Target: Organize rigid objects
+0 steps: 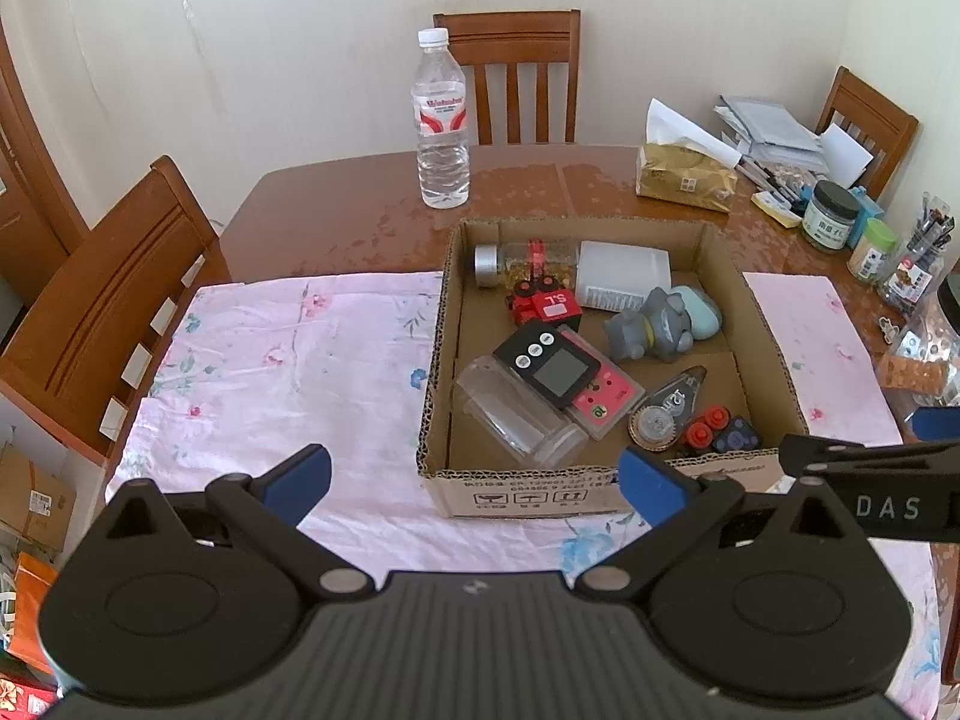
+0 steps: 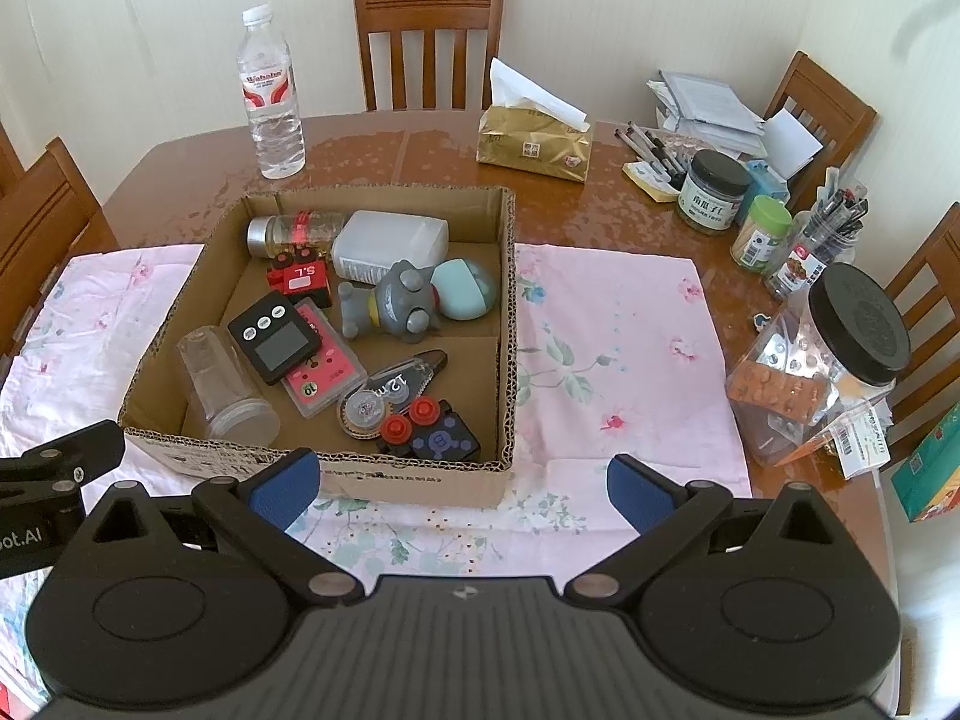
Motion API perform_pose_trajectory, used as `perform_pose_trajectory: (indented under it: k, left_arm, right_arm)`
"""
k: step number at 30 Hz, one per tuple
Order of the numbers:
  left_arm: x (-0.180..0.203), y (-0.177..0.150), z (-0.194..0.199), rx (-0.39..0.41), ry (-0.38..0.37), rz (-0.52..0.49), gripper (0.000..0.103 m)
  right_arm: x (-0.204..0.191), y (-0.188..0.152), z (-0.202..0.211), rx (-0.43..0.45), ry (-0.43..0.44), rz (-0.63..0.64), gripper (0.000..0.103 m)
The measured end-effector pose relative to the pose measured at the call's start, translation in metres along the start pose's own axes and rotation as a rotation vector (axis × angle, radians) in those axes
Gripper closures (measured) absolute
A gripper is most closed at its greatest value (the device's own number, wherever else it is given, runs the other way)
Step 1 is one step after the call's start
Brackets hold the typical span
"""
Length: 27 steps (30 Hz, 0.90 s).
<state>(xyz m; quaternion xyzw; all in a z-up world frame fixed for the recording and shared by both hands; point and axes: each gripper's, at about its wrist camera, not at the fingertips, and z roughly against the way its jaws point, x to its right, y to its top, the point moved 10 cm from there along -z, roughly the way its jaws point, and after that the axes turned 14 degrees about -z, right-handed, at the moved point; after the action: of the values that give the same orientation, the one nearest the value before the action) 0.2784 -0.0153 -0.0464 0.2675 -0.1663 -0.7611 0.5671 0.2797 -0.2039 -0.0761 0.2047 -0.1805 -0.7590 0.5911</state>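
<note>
Cardboard box [image 2: 507, 324] holds timer [image 2: 273, 345], toy truck [image 2: 300, 282], clear jar [image 2: 225, 387].

Both wrist views look down from the near table edge, sharing the cardboard box [image 1: 606, 480] [image 2: 384, 480].

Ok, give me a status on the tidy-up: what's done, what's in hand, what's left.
Done: the cardboard box already holds a jumble, including the black timer, grey toy and correction tape.
In hand: nothing. The left tongs and right tongs are both open and empty, short of the box.
Left: possibly the water bottle, which stands outside on the table.
</note>
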Motion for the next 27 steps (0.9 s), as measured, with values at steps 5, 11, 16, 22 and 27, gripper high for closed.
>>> perform_pose_trajectory:
  k: [5, 11, 16, 22, 27]
  left_arm:
    - [0.0003, 0.0001, 0.0001, 0.001, 0.0, 0.0, 0.001]
    - [0.0009, 0.0004, 0.0012, 0.002, 0.002, 0.0, 0.001]
    - [0.0029, 0.0002, 0.003, 0.001, 0.0, -0.001, 0.001]
    - [0.0025, 0.0004, 0.003, 0.002, 0.001, -0.001, 0.001]
    - [0.0028, 0.0015, 0.0046, 0.003, 0.002, 0.0, 0.001]
  right_arm:
    - [0.0008, 0.0009, 0.0012, 0.008, -0.007, 0.002, 0.0]
    - [0.0004, 0.0008, 0.0036, 0.018, -0.006, 0.005, 0.0]
    - [0.0001, 0.0007, 0.0047, 0.019, -0.004, 0.008, 0.0]
    - [0.0001, 0.0011, 0.0055, 0.023, -0.006, 0.009, 0.0]
    - [-0.0007, 0.0021, 0.0074, 0.028, -0.005, 0.009, 0.0]
